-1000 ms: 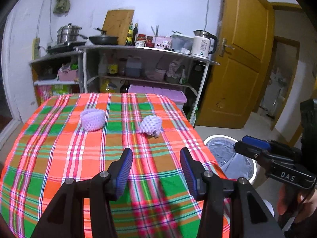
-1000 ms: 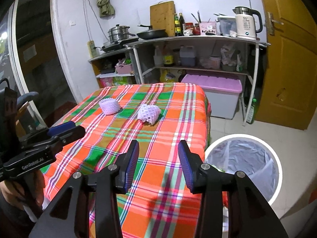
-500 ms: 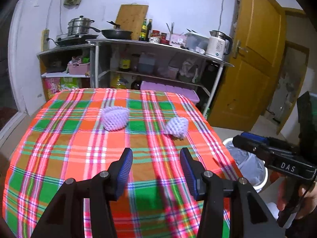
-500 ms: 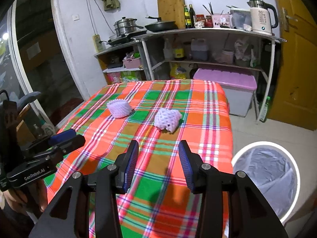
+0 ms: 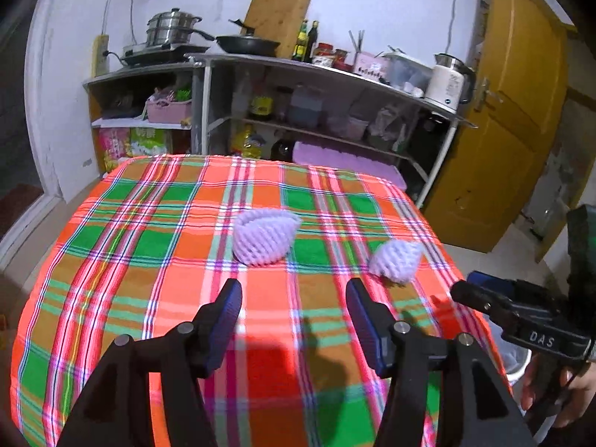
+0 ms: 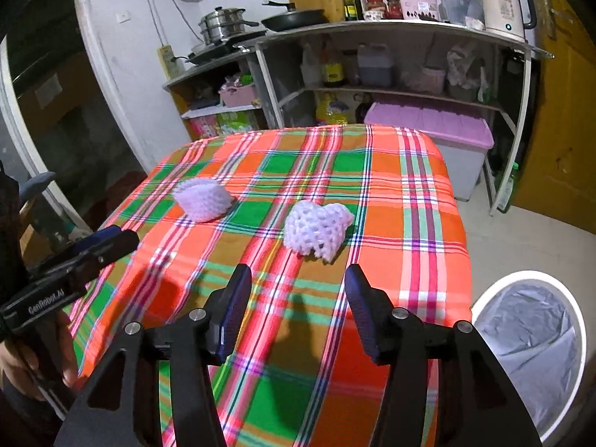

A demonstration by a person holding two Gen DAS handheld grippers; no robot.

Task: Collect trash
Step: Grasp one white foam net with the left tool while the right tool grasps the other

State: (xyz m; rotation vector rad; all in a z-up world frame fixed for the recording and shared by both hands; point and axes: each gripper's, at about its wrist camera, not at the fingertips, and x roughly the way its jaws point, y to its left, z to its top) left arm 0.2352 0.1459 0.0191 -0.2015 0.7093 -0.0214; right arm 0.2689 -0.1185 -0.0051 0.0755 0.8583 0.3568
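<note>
Right now, trash: two pale purple foam fruit nets on the plaid tablecloth (image 5: 156, 246), lying apart, neither touched.
First net: the left foam net (image 5: 265, 237) lies at 12 o'clock of my left gripper (image 5: 294, 311), just beyond its fingertips; from my right wrist it (image 6: 202, 199) sits at 10 o'clock.
Second net: the right foam net (image 6: 317, 229) lies at 12 o'clock of my right gripper (image 6: 298, 305), near the tips; from my left wrist it (image 5: 396, 262) is at 2 o'clock.
Left gripper state: jaws are opening, spread wide, only cloth between them.
Right gripper state: jaws are opening too, holding nothing.
Bin: one white trash bin (image 6: 529, 350) with a grey liner, on the floor at 4 o'clock of my right gripper, beside the table's corner.
Grippers counted: two, each seen side-on in the other's camera.
Hands: one hand (image 5: 558, 387) under the right tool, one (image 6: 33, 368) under the left, both partly cut off.
Hidden: from my left wrist the bin is almost wholly behind the right tool.
Hard to make out: what lies inside the liner; shelf jars and bottles behind the table are too small to count.
</note>
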